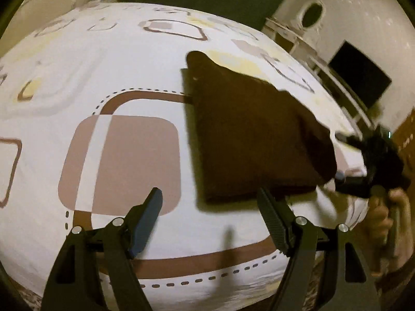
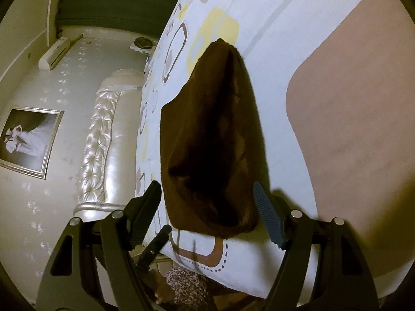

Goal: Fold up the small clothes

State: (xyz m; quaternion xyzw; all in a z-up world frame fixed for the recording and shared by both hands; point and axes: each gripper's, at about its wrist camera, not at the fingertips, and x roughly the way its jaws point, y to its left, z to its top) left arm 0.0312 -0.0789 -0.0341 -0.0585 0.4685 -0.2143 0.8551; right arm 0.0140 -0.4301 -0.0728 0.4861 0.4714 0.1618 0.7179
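Left hand-held gripper (image 1: pixel 209 202) nearest: jaws wide apart, holding nothing, hovering over the bed (image 1: pixel 103 64) just short of the cloth's near edge. Brown cloth (image 1: pixel 249 140) lies on the patterned sheet, already doubled, far corner lifted. Right hand-held gripper (image 2: pixel 207 194) also spread wide, empty, straddling the cloth's end. Looks soft, light, limp, slightly fuzzy; will sag. Best pinched at a corner or along the hem.

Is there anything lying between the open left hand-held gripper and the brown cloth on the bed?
Nothing visible. The left hand-held gripper hangs open just short of the brown cloth, with only bare patterned bedsheet between them. The right hand-held gripper is also open, at the cloth's other edge.
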